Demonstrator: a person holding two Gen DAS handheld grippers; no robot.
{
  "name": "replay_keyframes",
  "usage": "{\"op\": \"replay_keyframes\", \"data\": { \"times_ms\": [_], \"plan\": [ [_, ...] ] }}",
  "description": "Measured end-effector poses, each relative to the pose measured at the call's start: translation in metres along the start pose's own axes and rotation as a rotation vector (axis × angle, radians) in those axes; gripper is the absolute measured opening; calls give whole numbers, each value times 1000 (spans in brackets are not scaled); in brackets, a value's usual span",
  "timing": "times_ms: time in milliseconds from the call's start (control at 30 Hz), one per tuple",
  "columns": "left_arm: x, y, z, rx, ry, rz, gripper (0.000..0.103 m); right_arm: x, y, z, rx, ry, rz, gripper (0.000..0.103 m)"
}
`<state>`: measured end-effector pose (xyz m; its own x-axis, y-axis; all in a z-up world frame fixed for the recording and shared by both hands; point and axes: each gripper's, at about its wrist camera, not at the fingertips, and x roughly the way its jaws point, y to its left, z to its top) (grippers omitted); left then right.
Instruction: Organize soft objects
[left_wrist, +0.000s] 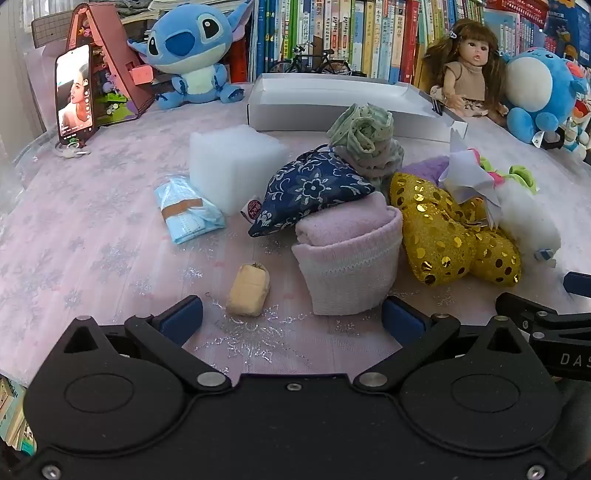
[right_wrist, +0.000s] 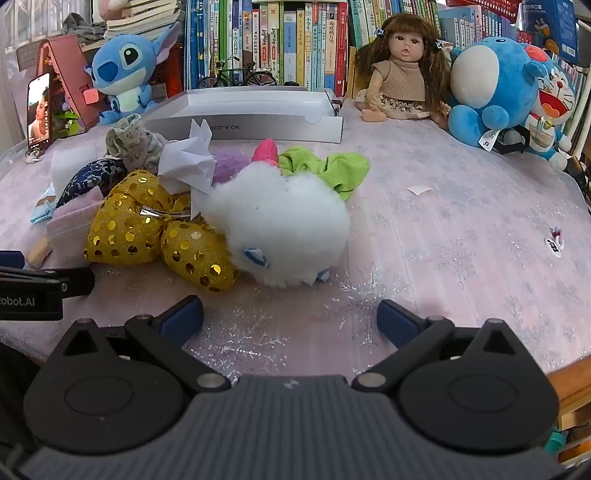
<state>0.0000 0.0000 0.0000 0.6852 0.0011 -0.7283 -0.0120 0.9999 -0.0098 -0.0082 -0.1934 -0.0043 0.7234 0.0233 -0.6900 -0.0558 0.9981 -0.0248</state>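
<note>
At the bottom of each frame, the left hand-held gripper (left_wrist: 291, 314) and the right hand-held gripper (right_wrist: 290, 314) hang over the pink bench (right_wrist: 461, 229) with jaws spread wide and nothing between them. Just beyond the left one lie a small tan pad (left_wrist: 248, 294) and a rolled pink sock (left_wrist: 347, 258). At mid-frame the soft pile gathers: a gold sequined bow (right_wrist: 147, 229), a white fluffy toy (right_wrist: 280, 225), a blue floral pouch (left_wrist: 314, 188) and a green scrunchie (right_wrist: 328, 168). A white tray (right_wrist: 258, 118) sits behind it, before the plush toys and books.
</note>
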Motion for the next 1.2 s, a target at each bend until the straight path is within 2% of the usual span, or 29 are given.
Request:
{"op": "replay_keyframes", "data": {
  "times_ms": [1200],
  "plan": [
    [0,0,0,4,1,4,103,-2,1,-1,-1,0,-1,103]
  ]
}}
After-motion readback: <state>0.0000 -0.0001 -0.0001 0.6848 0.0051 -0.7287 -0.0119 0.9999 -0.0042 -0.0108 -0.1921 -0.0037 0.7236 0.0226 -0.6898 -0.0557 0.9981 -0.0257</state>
